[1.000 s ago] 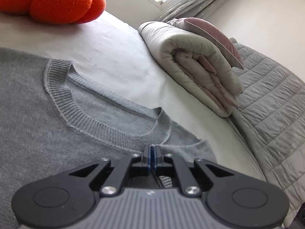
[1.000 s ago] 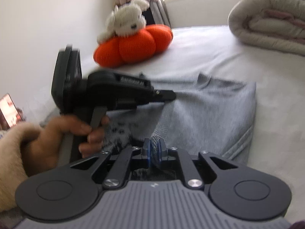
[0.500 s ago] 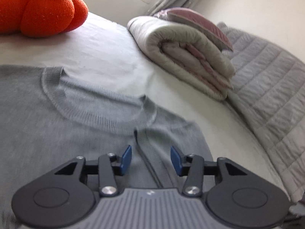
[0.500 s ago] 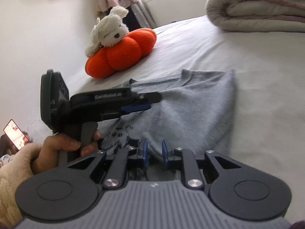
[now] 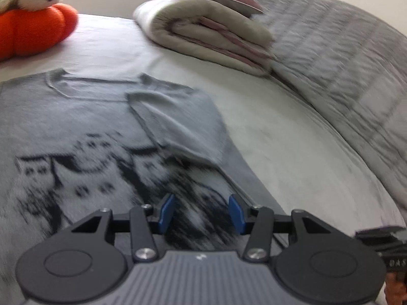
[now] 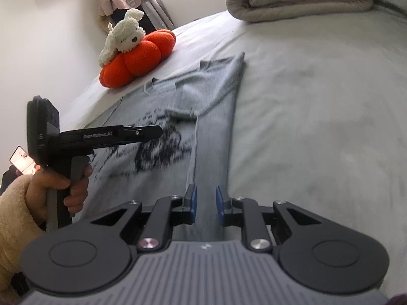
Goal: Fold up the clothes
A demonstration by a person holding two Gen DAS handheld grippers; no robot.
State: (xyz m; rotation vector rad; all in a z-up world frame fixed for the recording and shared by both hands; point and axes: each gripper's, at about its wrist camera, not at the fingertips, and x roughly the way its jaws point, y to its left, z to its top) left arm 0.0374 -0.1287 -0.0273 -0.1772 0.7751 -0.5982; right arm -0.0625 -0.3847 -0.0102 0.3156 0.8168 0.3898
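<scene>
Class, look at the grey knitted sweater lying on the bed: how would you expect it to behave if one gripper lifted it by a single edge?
The grey sweater would probably drape and sag, since its folded-over sleeve already lies limp. Its knit looks grippy, so it is unlikely to slip from the pads.

Below me a bed (image 6: 318, 117) under a pale sheet, faintly smudged with grey. Flat on it lies a grey sweater (image 5: 76, 127), dark pattern on the chest, one sleeve folded across. At the far side sits an orange pumpkin cushion (image 6: 137, 58). A rolled duvet (image 5: 208, 33) lies at the head, just beside a grey quilted cover (image 5: 343, 76).
</scene>
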